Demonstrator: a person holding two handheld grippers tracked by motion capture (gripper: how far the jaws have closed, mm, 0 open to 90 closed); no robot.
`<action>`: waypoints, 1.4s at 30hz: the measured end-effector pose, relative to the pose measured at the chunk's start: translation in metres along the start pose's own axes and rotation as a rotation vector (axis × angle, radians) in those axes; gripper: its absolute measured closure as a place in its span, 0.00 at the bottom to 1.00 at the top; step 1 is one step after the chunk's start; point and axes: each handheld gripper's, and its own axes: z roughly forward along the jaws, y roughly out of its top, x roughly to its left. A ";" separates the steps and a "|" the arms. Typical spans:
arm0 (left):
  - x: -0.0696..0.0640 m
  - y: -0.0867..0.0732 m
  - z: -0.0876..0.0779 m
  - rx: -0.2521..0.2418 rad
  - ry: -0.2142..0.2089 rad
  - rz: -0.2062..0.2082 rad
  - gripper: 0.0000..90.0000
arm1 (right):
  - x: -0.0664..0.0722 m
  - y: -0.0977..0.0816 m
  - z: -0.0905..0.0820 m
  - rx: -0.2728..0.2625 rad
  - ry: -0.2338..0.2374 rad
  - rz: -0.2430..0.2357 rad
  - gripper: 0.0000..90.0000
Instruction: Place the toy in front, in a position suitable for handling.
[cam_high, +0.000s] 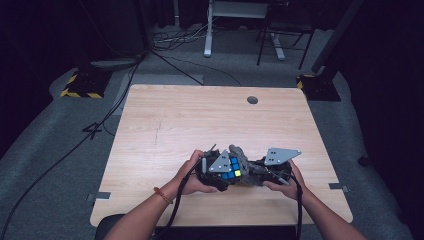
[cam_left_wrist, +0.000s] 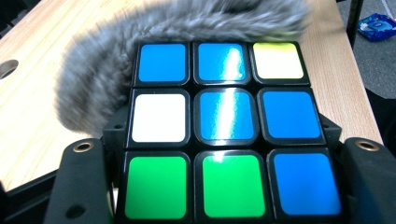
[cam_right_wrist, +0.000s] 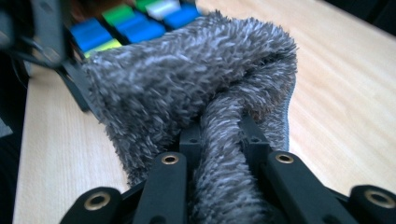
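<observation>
1. Clearly the work is wiping a puzzle cube (cam_left_wrist: 224, 130) with a grey fluffy cloth (cam_right_wrist: 196, 88), and it looks mid-way: the cloth lies against the cube's far side, touching it, while the face toward the left gripper's camera is bare.
2. Left gripper (cam_high: 216, 172) has its jaws pinching the cube from both sides, near the table's (cam_high: 200, 120) front edge.
3. Right gripper (cam_high: 270, 172) has its jaws pressed on a bunched fold of the cloth, just right of the cube.
4. Judging by this, the remaining faces are left to wipe; I cannot tell which are already done.
5. Being a cube, it has no long axis; its mostly blue face tilts upward toward the person. The cloth's fold runs from the right gripper toward the cube.
</observation>
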 end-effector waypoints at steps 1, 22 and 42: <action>0.000 0.000 -0.001 -0.004 -0.001 -0.003 0.37 | -0.001 -0.001 0.003 0.016 0.001 0.013 0.85; 0.001 -0.006 0.010 0.026 -0.030 -0.024 0.37 | 0.015 0.013 -0.013 -0.036 -0.039 -0.035 0.85; 0.001 -0.003 0.010 0.041 -0.023 -0.010 0.37 | 0.009 0.009 -0.009 -0.028 -0.042 -0.027 0.85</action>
